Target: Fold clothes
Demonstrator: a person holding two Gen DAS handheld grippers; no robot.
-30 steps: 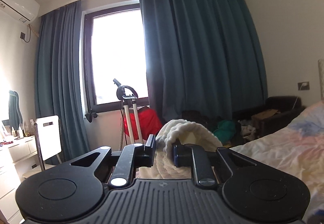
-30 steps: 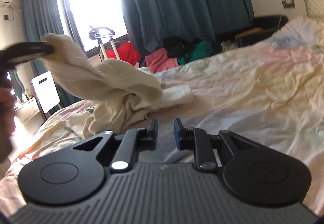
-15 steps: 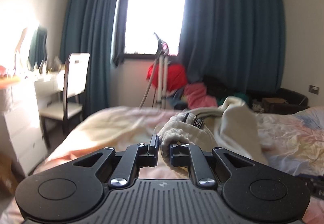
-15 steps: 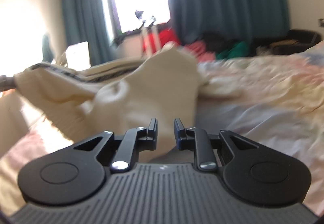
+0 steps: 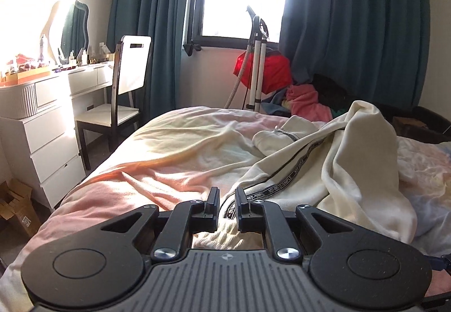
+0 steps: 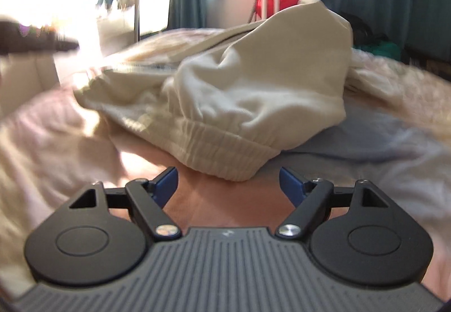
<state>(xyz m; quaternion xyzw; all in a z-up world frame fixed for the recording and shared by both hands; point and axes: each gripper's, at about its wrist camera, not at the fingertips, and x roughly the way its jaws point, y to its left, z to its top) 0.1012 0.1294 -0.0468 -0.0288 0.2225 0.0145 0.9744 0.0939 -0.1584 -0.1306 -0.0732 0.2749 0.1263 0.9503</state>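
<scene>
A cream garment (image 5: 346,168) with a black lettered stripe lies rumpled on the bed (image 5: 180,154). My left gripper (image 5: 227,199) is shut on the garment's ribbed edge, low over the bed. In the right wrist view the same garment (image 6: 253,92) lies in a heap with its ribbed hem facing me. My right gripper (image 6: 228,180) is open and empty just in front of that hem. The left gripper (image 6: 36,39) shows as a dark blur at the far left of the right wrist view.
A white dresser (image 5: 42,125) and a white chair (image 5: 121,92) stand left of the bed. A garment steamer pole (image 5: 258,63), a red bag (image 5: 265,72) and a pile of clothes (image 5: 307,100) sit under the window with teal curtains.
My left gripper has come down from mid-air to the bed, still holding the garment, which now lies spread on the sheet. My right gripper has opened and moved close to the ribbed hem.
</scene>
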